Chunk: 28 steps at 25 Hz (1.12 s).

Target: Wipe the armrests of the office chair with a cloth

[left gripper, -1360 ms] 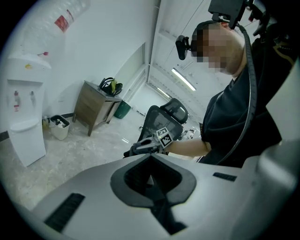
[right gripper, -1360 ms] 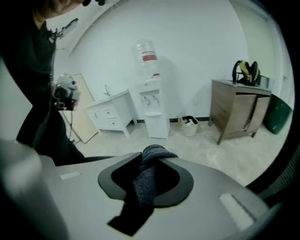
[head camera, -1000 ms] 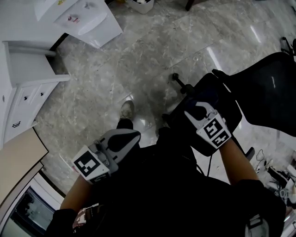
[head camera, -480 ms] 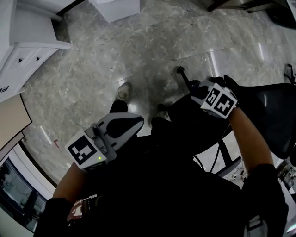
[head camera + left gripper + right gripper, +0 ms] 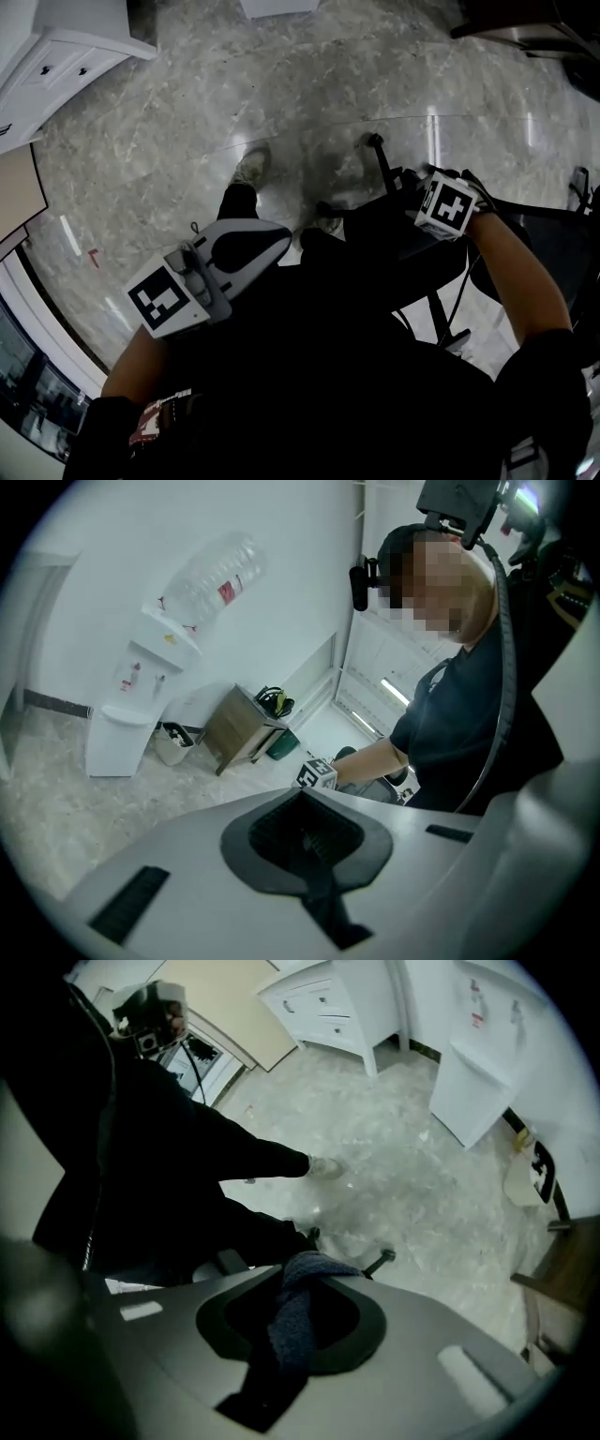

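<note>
Right gripper view: the right hand-held gripper [image 5: 309, 1267] is clamped on a dark blue cloth [image 5: 292, 1321], which bunches up between the jaws and hangs back over the body, with a chair caster [image 5: 384, 1258] just past the tips and pale marble floor [image 5: 412, 1176] beyond. Left gripper view: the left hand-held gripper [image 5: 305, 803] has its jaws pressed together on nothing, pointing out toward a white water dispenser [image 5: 141, 700]. Head view: the office chair [image 5: 548, 248] sits dark right beside the right hand-held gripper, though cloth-to-armrest contact can't be made out.
</note>
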Tool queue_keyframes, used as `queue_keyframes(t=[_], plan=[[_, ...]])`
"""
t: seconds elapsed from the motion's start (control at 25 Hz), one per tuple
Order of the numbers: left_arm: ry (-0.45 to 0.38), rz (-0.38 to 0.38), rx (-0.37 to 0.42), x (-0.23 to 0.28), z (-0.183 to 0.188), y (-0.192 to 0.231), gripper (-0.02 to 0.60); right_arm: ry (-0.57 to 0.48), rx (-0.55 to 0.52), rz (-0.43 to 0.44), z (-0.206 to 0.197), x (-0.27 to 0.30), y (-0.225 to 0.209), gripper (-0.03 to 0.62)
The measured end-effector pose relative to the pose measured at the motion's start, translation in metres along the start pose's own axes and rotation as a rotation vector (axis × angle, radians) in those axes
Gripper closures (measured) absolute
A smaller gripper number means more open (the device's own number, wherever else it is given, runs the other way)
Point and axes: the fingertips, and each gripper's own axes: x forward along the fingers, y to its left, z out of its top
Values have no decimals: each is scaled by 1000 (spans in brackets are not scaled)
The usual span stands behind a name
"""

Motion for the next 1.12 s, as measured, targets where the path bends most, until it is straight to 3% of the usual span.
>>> queue_keyframes(t=[0.24, 0.36, 0.52, 0.6, 0.72, 0.92, 1.12], plan=[[-10, -10, -18, 4, 3, 8, 586, -34, -141, 130, 32, 2, 57, 528], [7, -12, -35, 9, -4, 13, 586, -18, -21, 245, 17, 11, 10, 526], [69, 11, -31, 20, -28, 28, 586, 182, 189, 396, -72, 63, -77, 526], [98, 25, -50, 25, -41, 39, 586, 117, 306, 545, -87, 78, -93, 525], [132, 34, -64, 33, -58, 52, 586, -15, 334, 703, -77, 86, -98, 523], [214, 34, -109, 51, -89, 64, 586, -134, 348, 670, -77, 148, -132, 523], [286, 49, -123, 61, -117, 70, 586, -330, 416, 657, -81, 154, -165, 523]])
